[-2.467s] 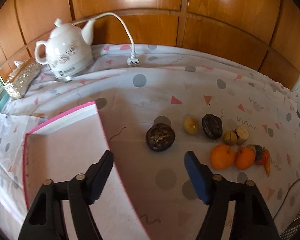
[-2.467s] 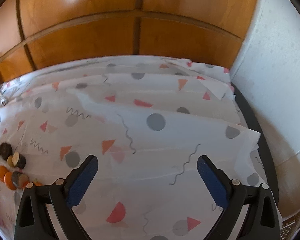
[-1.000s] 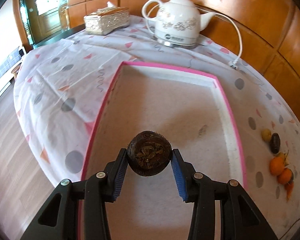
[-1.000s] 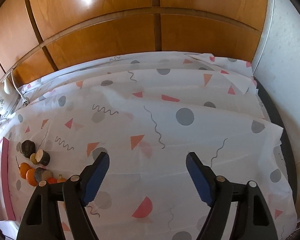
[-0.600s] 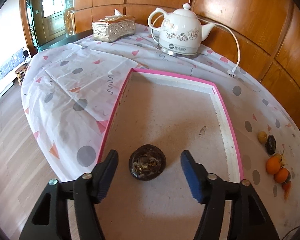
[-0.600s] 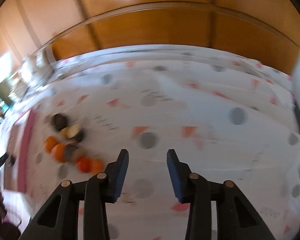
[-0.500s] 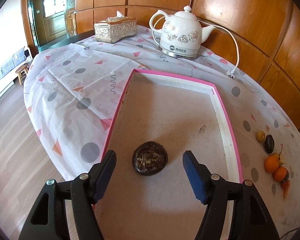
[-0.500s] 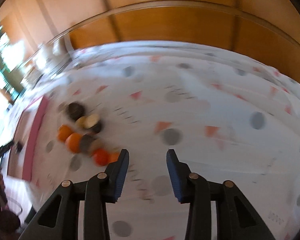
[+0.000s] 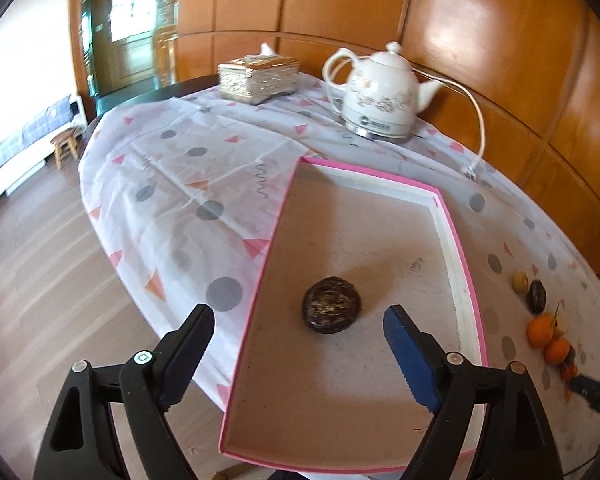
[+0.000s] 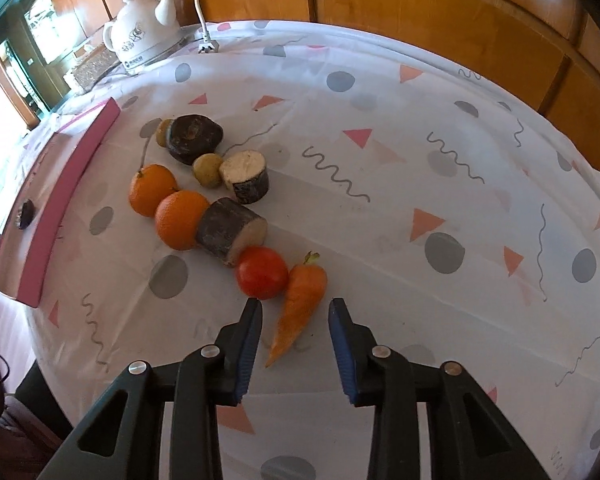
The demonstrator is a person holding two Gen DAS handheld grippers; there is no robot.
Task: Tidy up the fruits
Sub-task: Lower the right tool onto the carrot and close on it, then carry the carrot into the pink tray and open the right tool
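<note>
**Dark fruit in the tray, right gripper over the carrot**

Left gripper [image 9: 298, 322]: fingers spread wide, released, nothing between them. Hovering above the near part of the pink-edged tray [image 9: 466, 300], with the left finger out over the tablecloth [image 9: 188, 184] beyond the tray's left rim and the right finger over the tray floor. Just ahead of the fingertips, a round dark fruit [image 9: 332, 311] resting on the tray floor, apart from both fingers and from the tray walls. Beyond the tray, a white kettle [image 9: 378, 98] with its cord trailing to the right, and a woven tissue box [image 9: 259, 76] further left. Far right on the cloth, a small cluster of remaining produce, too small there to sort.

Right gripper [image 10: 295, 316]: fingers parted, not clenched, straddling the narrow end of a carrot [image 10: 298, 304] lying on the cloth; no contact visible on either side. Touching the carrot's top, a red tomato [image 10: 261, 273]. Beyond that, in a loose diagonal row: a dark-skinned cut chunk [image 10: 232, 236], two oranges [image 10: 180, 218] side by side, a second cut chunk with pale face up [image 10: 246, 176], a small yellowish fruit [image 10: 206, 170], and a dark lump [image 10: 194, 138]. To the left of the row, the tray's pink wall seen from outside, near but apart from the produce.
</note>
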